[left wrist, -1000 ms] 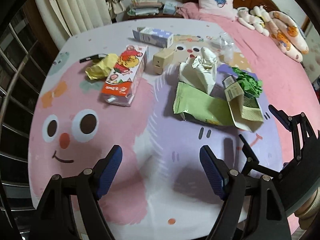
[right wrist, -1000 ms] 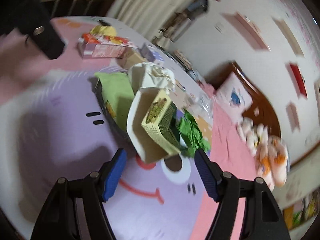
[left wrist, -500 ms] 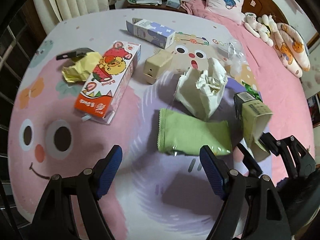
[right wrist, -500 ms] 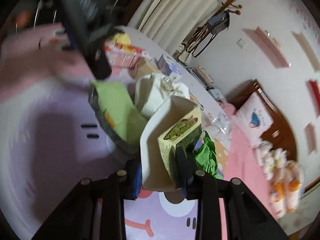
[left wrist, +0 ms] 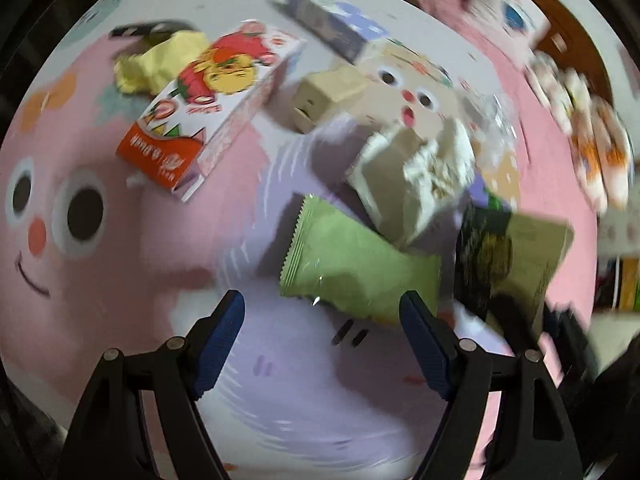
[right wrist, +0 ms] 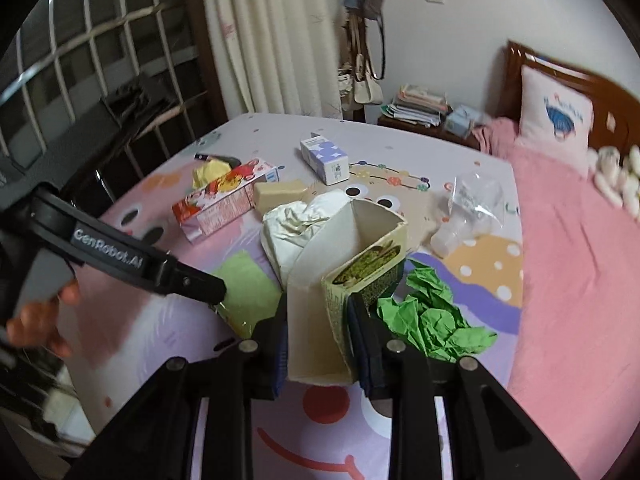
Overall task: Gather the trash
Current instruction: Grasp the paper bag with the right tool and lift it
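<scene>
Trash lies scattered over a cartoon-printed bedsheet (right wrist: 552,280), and the step in hand looks like the first pickup: the right tool (right wrist: 320,344) has just been closing and now pinches an open yellow-green carton (right wrist: 360,276) between its blue pads, the carton tilted and apparently lifted off the bed. The left tool (left wrist: 320,344) hangs with its jaws spread and nothing between them, pointing steeply down just short of a flat green snack wrapper (left wrist: 360,268), which I judge to be its target.

Next, the left tool would need to come down over the wrapper's near edge and close on the thin foil; being flat on soft bedding, it may slip or bunch. The carton needs carrying to a bin or bag, but none is visible in either view.

Other trash waits: a crumpled white bag (right wrist: 300,228), green crumpled paper (right wrist: 432,320), a strawberry-print box (right wrist: 224,200), a yellow wad (right wrist: 210,172), a blue-and-white box (right wrist: 324,156), a tan block (right wrist: 280,194) and clear plastic (right wrist: 468,208).

Motion blur smears the left wrist view, so print on the boxes is unreadable there, and the carton's lower end is hidden behind the right tool's pads.
</scene>
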Motion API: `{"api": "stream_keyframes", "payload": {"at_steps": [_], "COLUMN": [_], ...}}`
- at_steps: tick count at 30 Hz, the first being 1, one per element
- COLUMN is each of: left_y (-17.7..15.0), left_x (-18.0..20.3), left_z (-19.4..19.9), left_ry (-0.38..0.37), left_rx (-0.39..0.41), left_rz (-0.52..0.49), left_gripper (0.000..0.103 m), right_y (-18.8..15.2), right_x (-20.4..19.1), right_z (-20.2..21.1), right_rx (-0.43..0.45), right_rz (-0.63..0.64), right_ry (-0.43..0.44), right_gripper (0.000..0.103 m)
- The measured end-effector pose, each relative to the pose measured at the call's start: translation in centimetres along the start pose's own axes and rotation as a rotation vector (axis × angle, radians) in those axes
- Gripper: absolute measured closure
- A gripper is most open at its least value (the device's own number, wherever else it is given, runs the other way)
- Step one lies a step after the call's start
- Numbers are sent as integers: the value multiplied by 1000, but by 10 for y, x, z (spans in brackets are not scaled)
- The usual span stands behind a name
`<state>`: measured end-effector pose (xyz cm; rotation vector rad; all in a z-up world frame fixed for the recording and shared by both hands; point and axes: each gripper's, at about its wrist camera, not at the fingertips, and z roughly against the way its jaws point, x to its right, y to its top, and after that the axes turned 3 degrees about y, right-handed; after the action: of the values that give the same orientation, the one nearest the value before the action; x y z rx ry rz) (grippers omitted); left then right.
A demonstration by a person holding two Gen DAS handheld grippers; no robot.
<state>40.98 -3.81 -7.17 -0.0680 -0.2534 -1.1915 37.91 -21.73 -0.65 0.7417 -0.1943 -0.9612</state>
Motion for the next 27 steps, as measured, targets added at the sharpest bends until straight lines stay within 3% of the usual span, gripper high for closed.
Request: {"api": "stream_keyframes", "payload": {"at_steps": [5, 10, 13, 21, 27], "left_y": [5, 10, 11, -6, -18], "left_x": [5, 21, 30, 51, 36], "left_z": [-10, -27, -43, -59, -57], "left_ry": [23, 112, 128, 210, 89], "left_rx": [17, 46, 23, -11, -81], "left_rz": [134, 157, 166, -35, -58], "left_gripper": [25, 25, 25, 25, 25], "right_y": [-1, -3, -5, -5, -5], "right_x": [11, 13, 15, 18, 17], "right_z": [-2, 0, 1, 1, 2], "right_rx": [-6, -9, -8, -20, -22], "right_rz": [-32, -44, -48, -73, -75], "right_ry": [18, 19, 18, 36, 43], "right_gripper": [76, 77, 76, 76, 76]}}
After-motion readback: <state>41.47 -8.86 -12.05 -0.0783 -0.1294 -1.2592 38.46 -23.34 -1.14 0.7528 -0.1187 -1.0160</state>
